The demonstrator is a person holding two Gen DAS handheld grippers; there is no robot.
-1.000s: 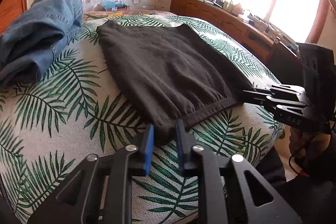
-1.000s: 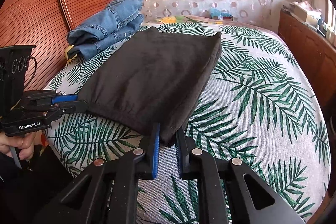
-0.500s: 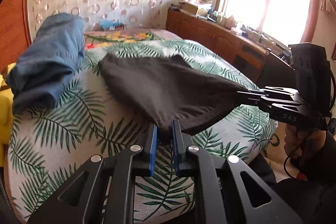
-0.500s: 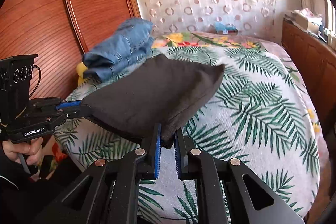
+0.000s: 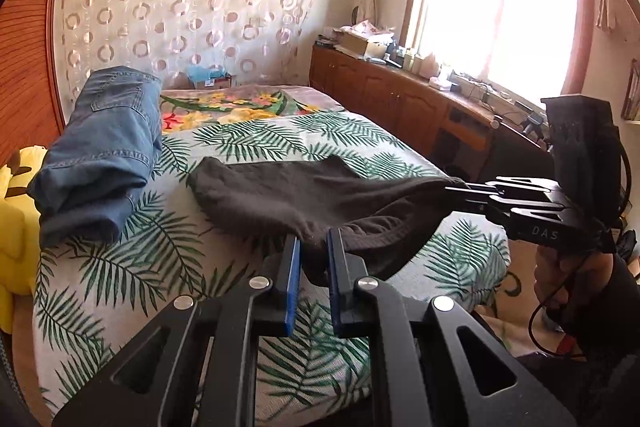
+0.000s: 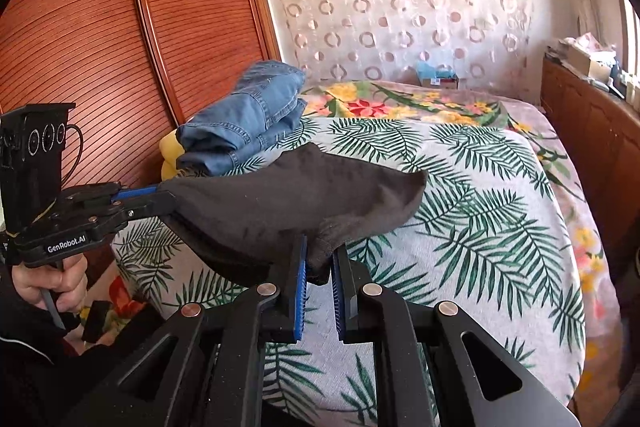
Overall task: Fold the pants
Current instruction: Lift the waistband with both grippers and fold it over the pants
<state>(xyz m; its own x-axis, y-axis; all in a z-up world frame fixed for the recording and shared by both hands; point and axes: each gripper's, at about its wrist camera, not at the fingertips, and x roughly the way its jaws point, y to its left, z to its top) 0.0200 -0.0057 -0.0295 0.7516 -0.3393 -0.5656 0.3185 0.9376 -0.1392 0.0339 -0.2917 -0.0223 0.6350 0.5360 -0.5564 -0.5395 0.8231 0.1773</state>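
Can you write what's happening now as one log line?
left gripper: shut on black pants | right gripper: shut on black pants | waistband end raised off bed

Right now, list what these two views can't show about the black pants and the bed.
- Underside of the black pants: hidden by the cloth itself, both views.
- Yellow thing: mostly covered by the jeans.
- Bed near edge: blocked by the left gripper and right gripper.

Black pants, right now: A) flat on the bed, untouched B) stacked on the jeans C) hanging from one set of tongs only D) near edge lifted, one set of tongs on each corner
D: the left tongs and right tongs each pinch a near corner of the black pants, raising that edge while the far end rests on the bed.
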